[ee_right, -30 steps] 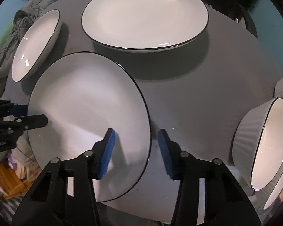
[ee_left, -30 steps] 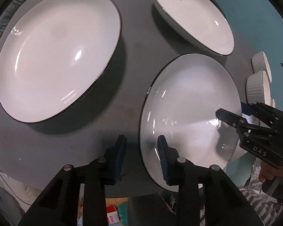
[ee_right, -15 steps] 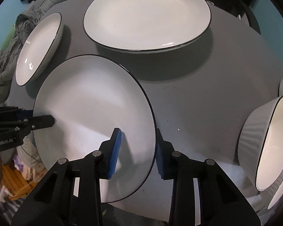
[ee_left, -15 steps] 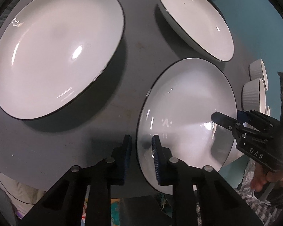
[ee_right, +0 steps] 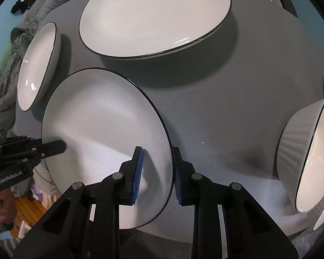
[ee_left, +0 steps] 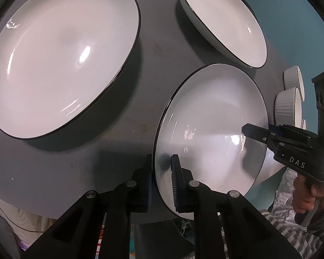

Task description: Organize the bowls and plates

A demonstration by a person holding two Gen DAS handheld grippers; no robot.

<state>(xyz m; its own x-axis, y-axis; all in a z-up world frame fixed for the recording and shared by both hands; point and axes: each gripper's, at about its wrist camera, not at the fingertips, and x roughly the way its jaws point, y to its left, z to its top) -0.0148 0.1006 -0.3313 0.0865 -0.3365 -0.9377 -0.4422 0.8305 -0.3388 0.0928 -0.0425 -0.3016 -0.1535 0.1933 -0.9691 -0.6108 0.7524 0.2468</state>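
A white plate with a thin black rim point(ee_left: 209, 118) point(ee_right: 101, 118) lies near the front edge of the round grey table point(ee_left: 140, 86) point(ee_right: 226, 108). My left gripper point(ee_left: 162, 161) straddles its left rim, and its closing pads press on that rim. My right gripper point(ee_right: 157, 153) straddles the opposite rim with its jaws closing, a small gap still showing at the inner pad. Each gripper shows in the other's view: the right gripper point(ee_left: 248, 129) and the left gripper point(ee_right: 54, 146) reach over the plate's edge.
A larger white plate point(ee_left: 60, 60) point(ee_right: 153, 15) and a deeper black-rimmed dish point(ee_left: 224, 19) point(ee_right: 36, 64) sit farther back. Ribbed white bowls point(ee_left: 287, 105) point(ee_right: 306, 157) stand at the right edge. A grey jacket point(ee_right: 32, 17) lies beyond the table.
Both pairs of jaws have narrowed onto opposite rims of the near plate. Neither hand has shifted much.
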